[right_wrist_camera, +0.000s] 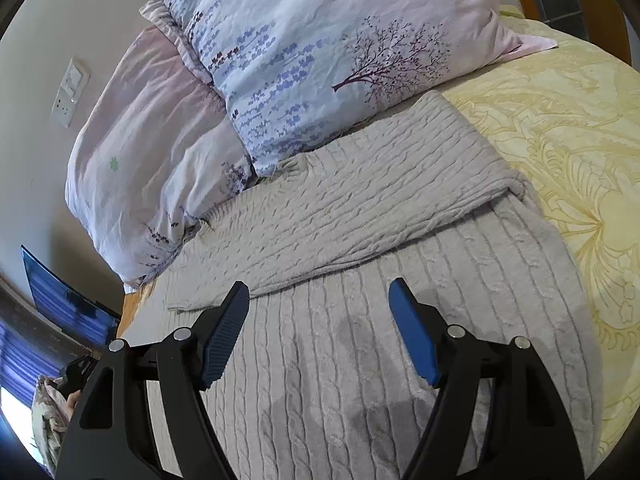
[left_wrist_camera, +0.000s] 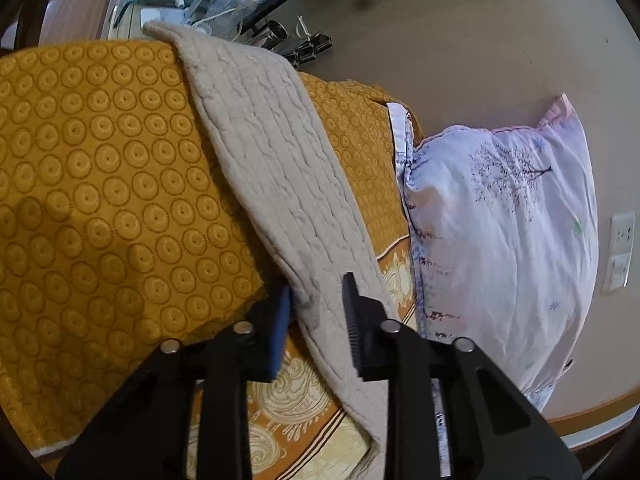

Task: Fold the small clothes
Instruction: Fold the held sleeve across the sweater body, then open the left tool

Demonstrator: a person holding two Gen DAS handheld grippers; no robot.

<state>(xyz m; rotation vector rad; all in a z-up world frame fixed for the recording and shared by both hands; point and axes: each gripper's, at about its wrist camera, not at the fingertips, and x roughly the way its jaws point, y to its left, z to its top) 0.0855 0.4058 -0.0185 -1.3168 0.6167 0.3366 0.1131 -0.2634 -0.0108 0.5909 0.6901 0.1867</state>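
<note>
Grey cable-knit sweater (right_wrist_camera: 360, 320) is the thing here, chunky ribbed texture, lying flat on the bed with one part folded back over the body so a thick band runs diagonally from lower left up to the right, ending just below the pillows. From the left wrist view a long strip of the same knit (left_wrist_camera: 280, 184) drapes across the mustard blanket (left_wrist_camera: 100, 180), the one with the little ring pattern.

Left gripper (left_wrist_camera: 316, 312): fingers are narrowly apart with the knit's edge between them, can't tell if the pads actually press on it. Right gripper (right_wrist_camera: 320, 332): fingers wide apart, hovering over the sweater's body, nothing in them.

Pillows (right_wrist_camera: 304, 60) have a pale lilac print with trees and small flowers, propped by a beige wall with a switch plate (right_wrist_camera: 70, 92). Pale yellow bedspread (right_wrist_camera: 560, 140) with a swirly pattern shows on the right.
</note>
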